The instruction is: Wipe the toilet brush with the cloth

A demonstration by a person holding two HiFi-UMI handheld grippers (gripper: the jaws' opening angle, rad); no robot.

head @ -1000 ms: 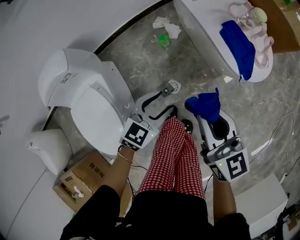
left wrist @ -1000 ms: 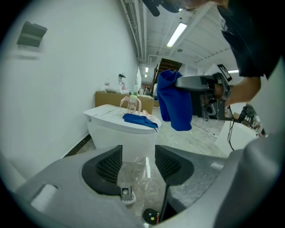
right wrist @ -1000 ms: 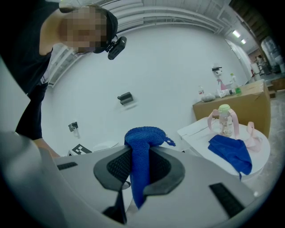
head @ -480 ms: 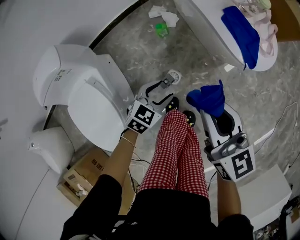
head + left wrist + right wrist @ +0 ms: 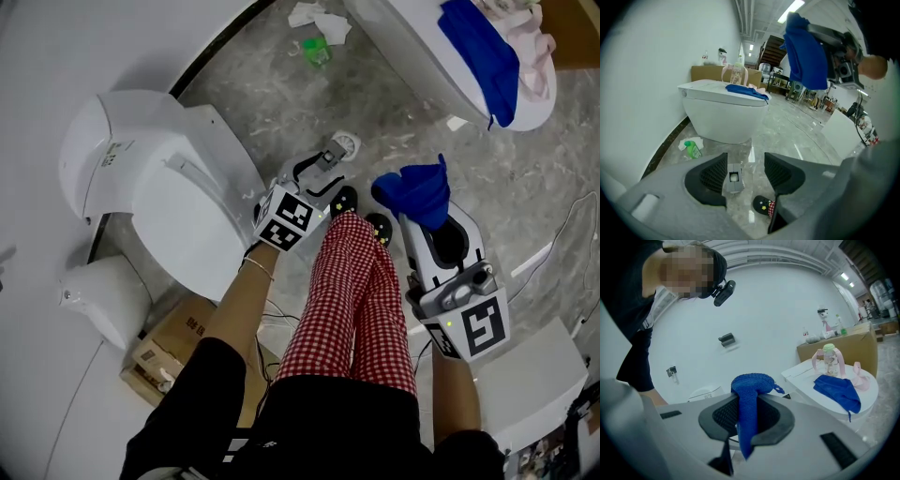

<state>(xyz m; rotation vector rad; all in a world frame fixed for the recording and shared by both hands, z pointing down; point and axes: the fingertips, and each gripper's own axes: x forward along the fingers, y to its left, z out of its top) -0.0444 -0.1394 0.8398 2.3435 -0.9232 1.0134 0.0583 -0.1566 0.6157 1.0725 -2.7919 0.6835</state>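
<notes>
L gripper (image 5: 327, 167) jaws just opened wide, nothing gripped. Aimed down at brush (image 5: 344, 147) on floor (image 5: 272, 103) by toilet (image 5: 169, 187), brush lined up in gap, prob. for grab. R gripper (image 5: 418, 221) clamps cloth (image 5: 417, 195), held up ready to wipe.

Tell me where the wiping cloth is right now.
The blue cloth is pinched in the right gripper, at the right of the head view, just right of the person's black shoes. A second cloth lies on the toilet at top right.
</notes>
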